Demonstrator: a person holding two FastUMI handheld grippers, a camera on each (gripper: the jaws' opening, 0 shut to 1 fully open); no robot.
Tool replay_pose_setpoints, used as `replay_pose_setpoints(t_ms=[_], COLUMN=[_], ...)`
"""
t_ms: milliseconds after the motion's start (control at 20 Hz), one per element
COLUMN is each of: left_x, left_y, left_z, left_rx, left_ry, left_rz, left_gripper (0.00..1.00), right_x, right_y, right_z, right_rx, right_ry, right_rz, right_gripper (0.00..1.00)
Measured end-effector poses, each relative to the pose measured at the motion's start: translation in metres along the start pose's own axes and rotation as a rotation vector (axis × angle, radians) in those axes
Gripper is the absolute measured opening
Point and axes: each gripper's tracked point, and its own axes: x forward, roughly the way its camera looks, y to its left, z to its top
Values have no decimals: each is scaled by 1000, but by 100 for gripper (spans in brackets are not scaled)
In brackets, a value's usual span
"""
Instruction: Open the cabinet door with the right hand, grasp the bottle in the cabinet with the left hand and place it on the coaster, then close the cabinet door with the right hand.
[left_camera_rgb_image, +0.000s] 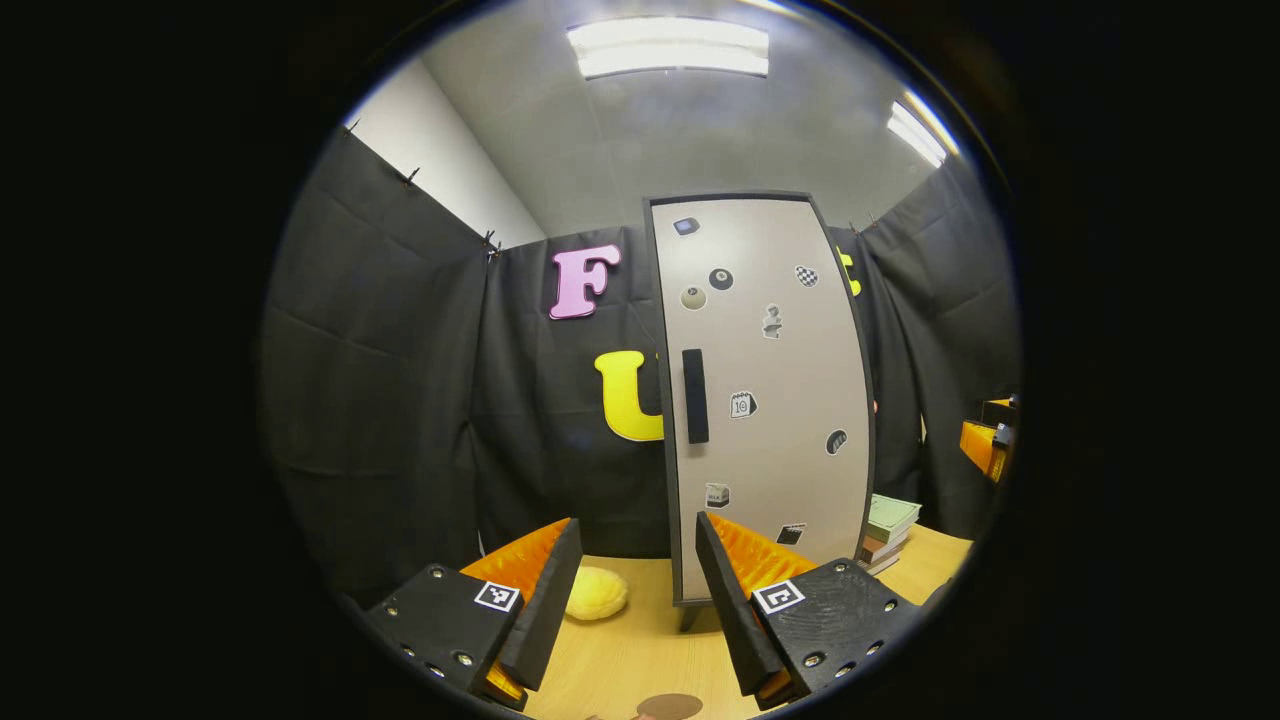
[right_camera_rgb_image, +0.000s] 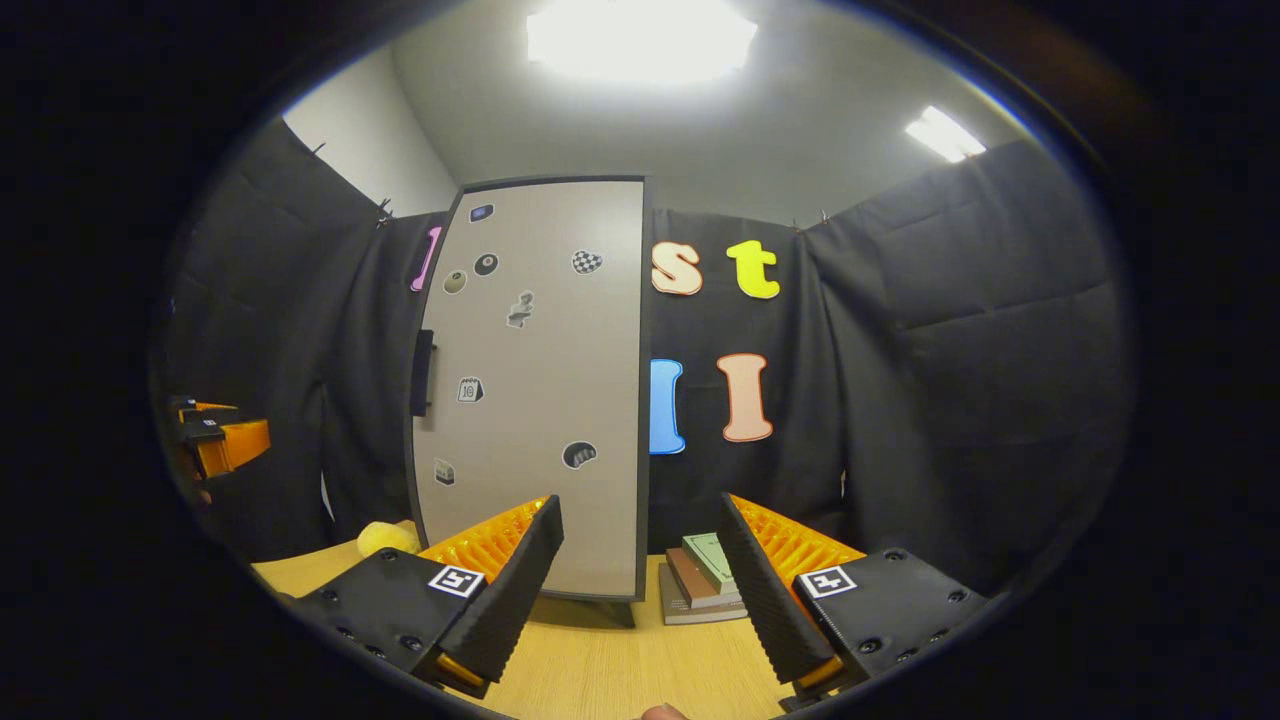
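Left tool (left_camera_rgb_image: 632, 600) released, nothing between fingers; right tool (right_camera_rgb_image: 640, 590) likewise, over the wooden surface (right_camera_rgb_image: 620, 670). Coaster (left_camera_rgb_image: 668, 706) at near edge. Yellow ball (left_camera_rgb_image: 596, 592) beside cabinet base. Cabinet door (left_camera_rgb_image: 765, 400) shut, handle (left_camera_rgb_image: 695, 396) untouched. Books (right_camera_rgb_image: 705, 580) stacked right of cabinet.

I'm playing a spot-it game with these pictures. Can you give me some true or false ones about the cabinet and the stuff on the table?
1. The cabinet door is shut. True.
2. The left gripper is holding a bottle. False: its fingers are apart with nothing between them.
3. A stack of books lies on the table beside the cabinet. True.
4. The right gripper is squeezing the door handle. False: it is open, away from the handle.
5. A yellow round thing sits on the table. True.
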Motion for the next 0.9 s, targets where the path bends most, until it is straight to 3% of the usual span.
replay_pose_setpoints(t_ms=[500, 900], left_x=[-12, -8], left_y=[7, 40], left_z=[2, -7], left_rx=[35, 27], left_ry=[-1, 3], left_rz=[93, 123], left_gripper=[67, 67], right_x=[20, 57], right_y=[13, 76], right_z=[-7, 31], right_rx=[38, 25], right_ry=[65, 22], right_rz=[103, 204], right_gripper=[99, 98])
